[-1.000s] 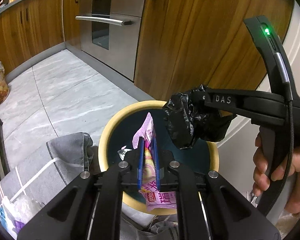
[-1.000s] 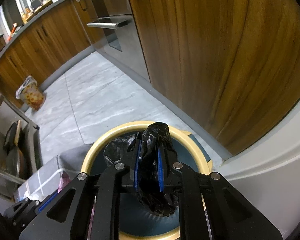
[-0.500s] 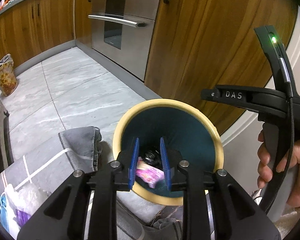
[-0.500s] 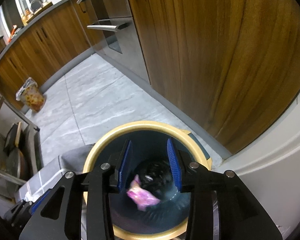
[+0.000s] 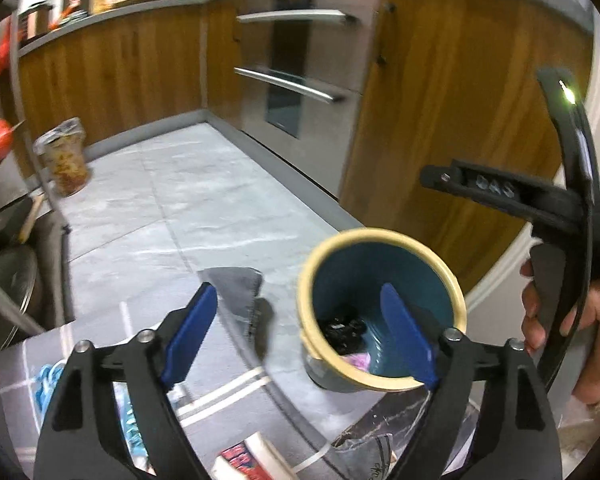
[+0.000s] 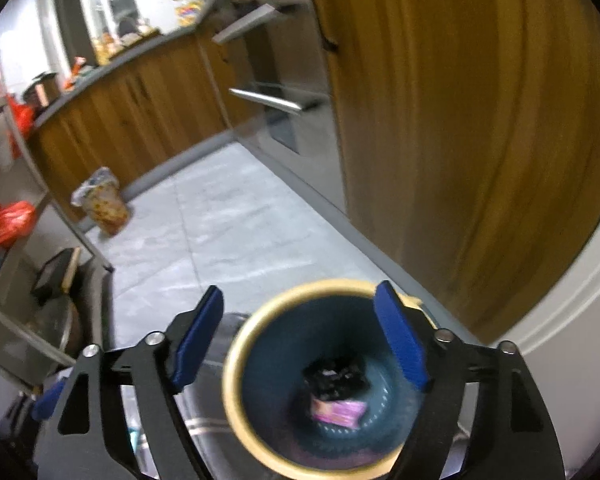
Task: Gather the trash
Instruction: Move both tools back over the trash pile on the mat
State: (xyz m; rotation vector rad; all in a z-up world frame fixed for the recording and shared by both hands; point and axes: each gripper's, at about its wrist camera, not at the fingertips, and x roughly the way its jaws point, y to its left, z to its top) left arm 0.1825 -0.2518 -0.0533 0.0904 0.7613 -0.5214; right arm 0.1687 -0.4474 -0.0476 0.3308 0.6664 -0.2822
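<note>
Item: bin (image 6: 236, 364), teal inside with a yellow rim, standing on the grey floor (image 5: 204, 200) beside the wooden cabinets (image 5: 460, 112). Contents: one crumpled black bag (image 6: 336, 376) and one pink wrapper (image 6: 340, 410), both lying at the bottom, the wrapper just in front of the bag. Change since a second earlier: the bag had been pinched in the right gripper (image 6: 300, 340) and the wrapper in the left gripper (image 5: 300, 332), each held over the bin's mouth; both were let fall. Fingers: the left pair was spreading wide with nothing between; the right pair likewise, also empty. Both tools had drawn up and back, so the bin sat lower and smaller in each view. A hand (image 5: 580, 344) bore the right tool at the left view's edge. Meaning for the task: these two pieces counted as collected; both grippers appeared free for further litter, some of which seemed to remain on the grey cloth (image 5: 236, 392) nearby
</note>
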